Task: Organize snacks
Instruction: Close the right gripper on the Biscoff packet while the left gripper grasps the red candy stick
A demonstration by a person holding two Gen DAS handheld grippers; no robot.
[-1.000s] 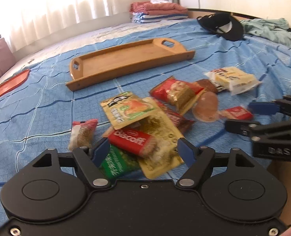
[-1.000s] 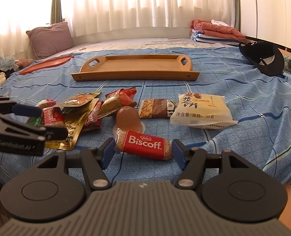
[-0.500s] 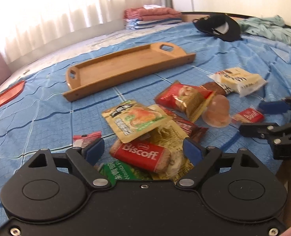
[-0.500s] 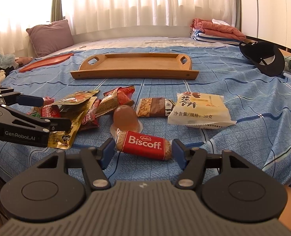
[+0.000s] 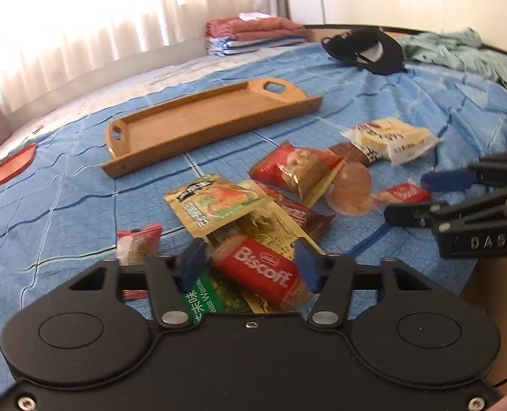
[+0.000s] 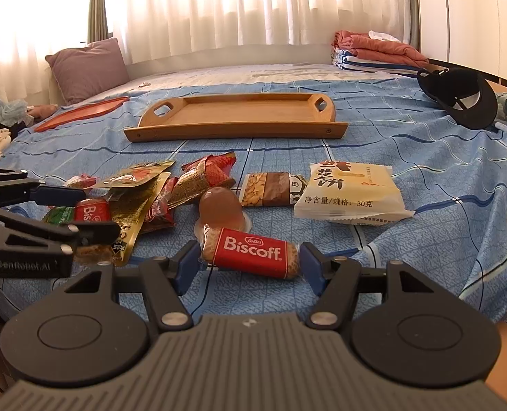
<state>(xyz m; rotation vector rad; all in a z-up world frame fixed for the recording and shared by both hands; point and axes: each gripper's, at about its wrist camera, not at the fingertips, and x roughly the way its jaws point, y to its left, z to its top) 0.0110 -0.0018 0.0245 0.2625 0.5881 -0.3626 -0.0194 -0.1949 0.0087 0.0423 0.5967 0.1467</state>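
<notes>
Jaws around Biscoff packets (image 5: 261, 271), unclosed.

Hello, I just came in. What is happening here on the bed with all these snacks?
A person is sorting snacks with two tools. The left hand-held gripper is around a red Biscoff packet on top of the snack pile, its fingers close to the packet's ends. The right hand-held gripper is open around a second Biscoff packet lying on the blue bedspread. The wooden tray behind holds nothing yet.

"biscoff" on red wrapper (image 6: 251, 252), "30克" on white packet (image 6: 349, 190), "das" on right gripper (image 5: 438, 197)
</notes>
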